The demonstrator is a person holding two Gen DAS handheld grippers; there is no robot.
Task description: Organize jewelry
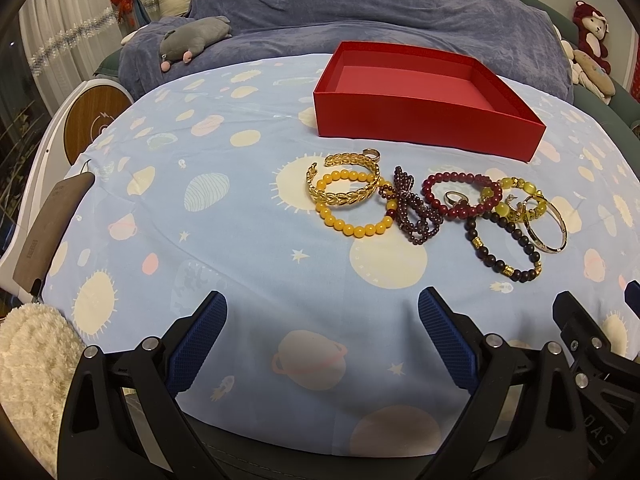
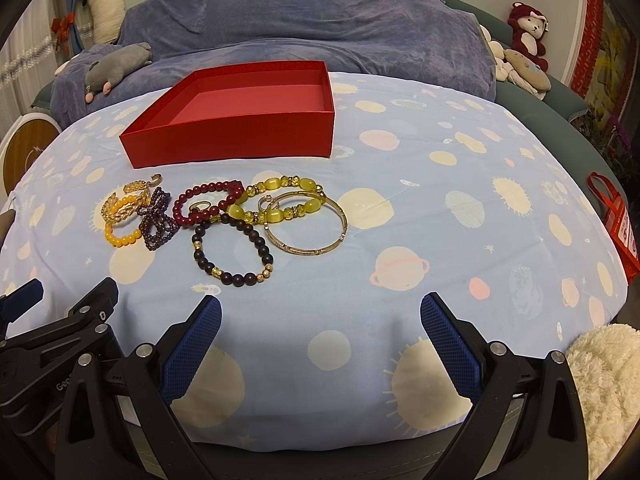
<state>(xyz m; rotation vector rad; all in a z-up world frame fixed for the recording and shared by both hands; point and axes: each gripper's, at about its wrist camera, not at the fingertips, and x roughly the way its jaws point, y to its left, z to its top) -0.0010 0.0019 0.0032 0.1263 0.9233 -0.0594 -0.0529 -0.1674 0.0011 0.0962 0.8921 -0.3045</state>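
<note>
**Red box empty, bracelets heaped in front**

Red box (image 2: pixel 236 120), open-topped and shallow, with nothing inside; pink floor bare. Set on a worktop (image 2: pixel 400 240) under a pale blue cloth printed with planets, suns and stars.

Just in front of the box, on the cloth, a loose cluster of jewelry, pieces touching and overlapping: gold leaf-pattern cuff (image 1: pixel 344 184) lying across a yellow bead bracelet (image 1: pixel 352 210); beside those a tangled dark garnet bead strand (image 1: pixel 416 212); then a dark red bead bracelet (image 2: pixel 208 202) with a small ring (image 2: pixel 199 207) inside its loop; a yellow-green cat's-eye bracelet (image 2: pixel 280 200); a black bead bracelet (image 2: pixel 234 252) with gold spacers; a thin gold bangle (image 2: pixel 306 226) farthest from the cuff.

Behind the box, a sofa draped in a blue-grey throw (image 2: pixel 300 24), a grey plush toy (image 2: pixel 112 66), a red plush monkey (image 2: pixel 528 28).

Left gripper (image 1: pixel 322 328) and right gripper (image 2: pixel 320 328) both nearer than the heap, fingers spread wide, holding nothing.
</note>
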